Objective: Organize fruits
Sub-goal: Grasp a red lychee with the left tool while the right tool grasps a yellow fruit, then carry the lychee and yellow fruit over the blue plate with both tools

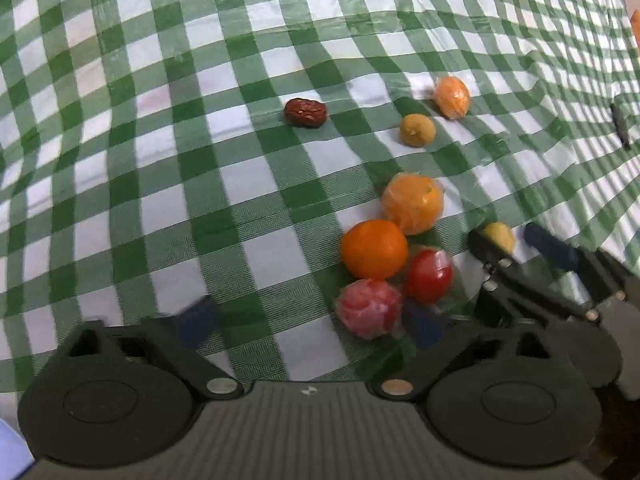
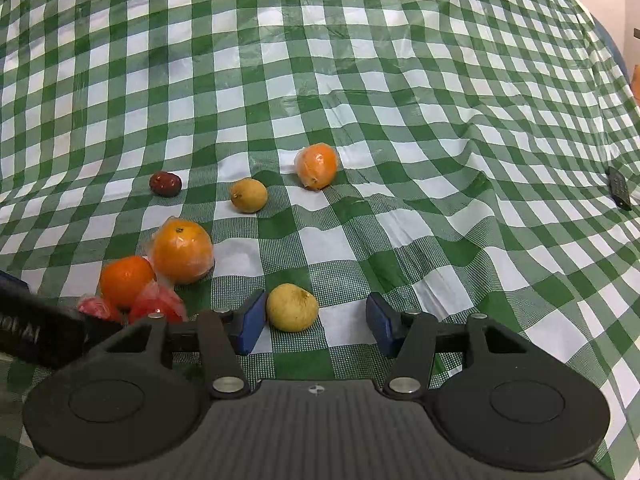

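Observation:
Fruits lie on a green checked tablecloth (image 1: 260, 248). A cluster holds a bare orange (image 1: 374, 253), a wrapped orange (image 1: 413, 203), a wrapped red fruit (image 1: 428, 275) and a wrapped pink fruit (image 1: 369, 307). My left gripper (image 1: 312, 322) is open, its right pad beside the pink fruit. My right gripper (image 2: 316, 320) is open around a yellow fruit (image 2: 292, 307), which touches the left pad. It also shows in the left wrist view (image 1: 520, 248). Farther off lie a red date (image 2: 165, 183), a second yellow fruit (image 2: 248, 195) and a small wrapped orange (image 2: 317, 165).
A dark remote-like object (image 2: 619, 189) lies at the far right of the cloth. The cloth is wrinkled around the fruits. The table's right edge (image 2: 612, 44) curves away at the upper right, with an orange object (image 2: 636, 80) beyond it.

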The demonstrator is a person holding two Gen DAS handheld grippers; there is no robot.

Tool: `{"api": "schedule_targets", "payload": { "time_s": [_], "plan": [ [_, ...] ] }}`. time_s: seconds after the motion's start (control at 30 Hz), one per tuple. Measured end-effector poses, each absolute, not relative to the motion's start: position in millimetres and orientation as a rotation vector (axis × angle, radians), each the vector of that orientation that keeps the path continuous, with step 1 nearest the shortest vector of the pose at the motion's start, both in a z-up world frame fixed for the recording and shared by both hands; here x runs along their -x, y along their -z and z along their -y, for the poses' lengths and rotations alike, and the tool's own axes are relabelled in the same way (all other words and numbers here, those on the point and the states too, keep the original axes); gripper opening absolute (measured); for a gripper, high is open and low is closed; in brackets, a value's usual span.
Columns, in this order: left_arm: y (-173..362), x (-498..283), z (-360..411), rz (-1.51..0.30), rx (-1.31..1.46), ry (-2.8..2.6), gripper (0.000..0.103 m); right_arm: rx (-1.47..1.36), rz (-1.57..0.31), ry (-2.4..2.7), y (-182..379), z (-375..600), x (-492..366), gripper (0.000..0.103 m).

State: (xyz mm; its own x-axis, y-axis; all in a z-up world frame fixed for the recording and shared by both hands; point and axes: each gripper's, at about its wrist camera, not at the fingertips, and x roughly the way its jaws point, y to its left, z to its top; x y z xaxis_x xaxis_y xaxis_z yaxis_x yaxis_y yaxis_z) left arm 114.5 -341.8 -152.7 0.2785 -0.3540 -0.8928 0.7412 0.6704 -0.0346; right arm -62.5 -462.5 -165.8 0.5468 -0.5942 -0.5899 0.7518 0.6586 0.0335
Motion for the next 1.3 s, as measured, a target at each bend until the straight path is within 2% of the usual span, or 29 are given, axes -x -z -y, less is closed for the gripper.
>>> {"api": "schedule_targets", "payload": {
  "time_s": [0.03,0.07,0.1,0.37,0.67,0.97,1.3],
  "plan": [
    [151.3,-115.4,344.1,-1.057,-0.429,0.788,0.071,-0.294,-0.579,0.812,165.8,462.8,62.4,0.055],
    [148.7,-114.5,346.7,-1.043,-0.442,0.803,0.048,-0.291,-0.579,0.812,165.5,462.4,62.5,0.034],
    [146.4,-113.3,348.7,-1.046,-0.456,0.832,0.034,-0.295,-0.574,0.803,164.2,462.8,63.1,0.028],
    [105.9,-103.5,317.5,-1.016,-0.442,0.795,0.034,-0.313,-0.480,0.861,154.2,465.0,75.8,0.028],
    [30.3,-68.2,192.9,-1.024,-0.443,0.603,0.034,-0.234,-0.497,0.867,128.3,435.0,91.1,0.028],
    [-14.1,-18.7,67.6,-1.032,-0.382,0.466,0.034,-0.199,-0.423,0.687,36.0,327.0,141.5,0.028],
    [-34.2,39.0,-28.9,-0.974,-0.276,0.411,0.034,-0.218,-0.493,0.362,-13.4,187.2,187.6,0.028]
  ]
}}
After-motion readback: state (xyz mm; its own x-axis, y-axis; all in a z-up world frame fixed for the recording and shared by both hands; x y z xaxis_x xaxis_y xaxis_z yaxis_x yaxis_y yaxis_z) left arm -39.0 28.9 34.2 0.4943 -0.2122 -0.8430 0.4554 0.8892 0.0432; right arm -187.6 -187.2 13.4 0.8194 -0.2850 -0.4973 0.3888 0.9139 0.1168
